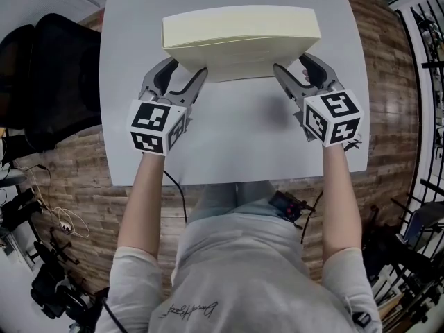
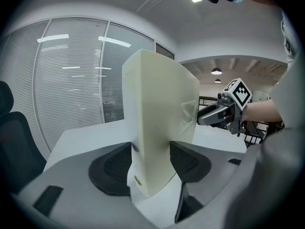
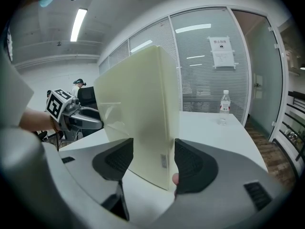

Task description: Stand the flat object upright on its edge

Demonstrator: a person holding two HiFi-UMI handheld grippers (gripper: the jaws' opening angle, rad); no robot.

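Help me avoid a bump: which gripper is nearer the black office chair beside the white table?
Left. The left gripper straddles the end of the upright cream slab nearest the black office chair; the right gripper straddles its opposite end, farther away.

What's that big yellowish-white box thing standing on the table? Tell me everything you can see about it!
The cream box is flat, smooth and plain, like plastic, with a small sticker low on each end. It stands upright on one long edge on the white table. The left gripper and right gripper sit at its two ends, jaws apart with the box between them. Only the table clearly touches it.
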